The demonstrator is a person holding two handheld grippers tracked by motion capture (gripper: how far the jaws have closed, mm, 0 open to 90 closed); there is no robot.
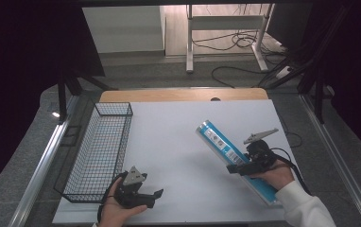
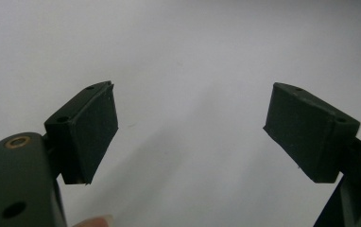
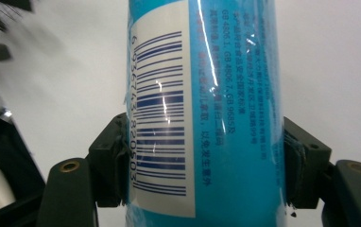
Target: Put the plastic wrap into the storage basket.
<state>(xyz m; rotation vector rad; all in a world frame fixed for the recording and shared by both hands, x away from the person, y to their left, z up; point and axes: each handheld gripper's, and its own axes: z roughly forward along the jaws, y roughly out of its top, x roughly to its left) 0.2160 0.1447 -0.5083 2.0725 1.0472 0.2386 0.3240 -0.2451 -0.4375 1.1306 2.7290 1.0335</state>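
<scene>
**A:** What sits closest to the lens?

**B:** The blue tube, right up against the right gripper view. It has a white barcode label and small printed text down its side. The right tongs are clamped on it, one black pad pressed to each flank of the tube, with no gap between pad and wrapper.

**A:** And where is that tube, taking the wire basket as the marker?

**B:** In the high view the wire basket stands along the left edge of the white worktop. The blue tube is well off to the basket's right, on the far side of the worktop from it. It lies slanted, its capped end pointing up toward the basket's far corner and its other end down by the person's sleeve. The right tongs grip it around the lower half.

**A:** Is it resting on the surface?

**B:** I cannot tell whether it touches the worktop or is lifted off it.

**A:** The other hand?

**B:** The left tongs sit just beside the basket's near corner, low over the worktop. In the left gripper view the left tongs stand wide apart, with bare white worktop between the pads and nothing held or touched.
</scene>
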